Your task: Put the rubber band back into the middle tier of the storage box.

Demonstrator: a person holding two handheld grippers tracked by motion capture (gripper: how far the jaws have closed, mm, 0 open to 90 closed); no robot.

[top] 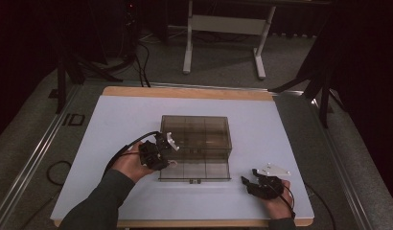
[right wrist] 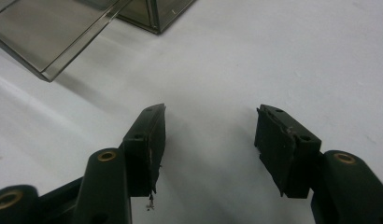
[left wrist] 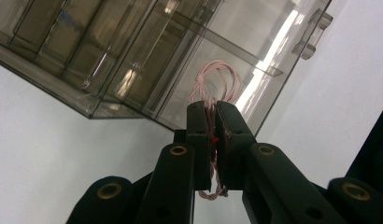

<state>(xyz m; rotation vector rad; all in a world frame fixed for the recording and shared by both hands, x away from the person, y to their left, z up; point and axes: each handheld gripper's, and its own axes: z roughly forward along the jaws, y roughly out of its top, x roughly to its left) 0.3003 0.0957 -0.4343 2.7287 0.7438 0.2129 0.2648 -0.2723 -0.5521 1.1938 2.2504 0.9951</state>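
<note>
Two black handheld grippers, a grey-green sleeve on the left arm.

The left gripper point(left wrist: 211, 135) and right gripper point(right wrist: 208, 140) share matte black linked arms pinned with brass-ringed rivets, ending in flat rectangular pads point(right wrist: 145, 144) with small screw holes. A black cable point(top: 130, 143) trails from the left unit; a pale three-cornered plate point(top: 275, 169) caps the right one.

The box point(top: 195, 139) was clear smoky plastic, smooth and glossy, with bright glints on its walls in the left gripper view. It sat on a matt white sheet point(top: 113, 124); beyond the box a strip of bare wood point(top: 185, 92) showed at the far edge. The cord point(left wrist: 216, 84) against the box looked like twisted pink thread. Both grippers' jaws were matt black plastic with brass-coloured rivets; the right gripper point(right wrist: 209, 135) had worn, frayed pads point(right wrist: 278, 144).
</note>
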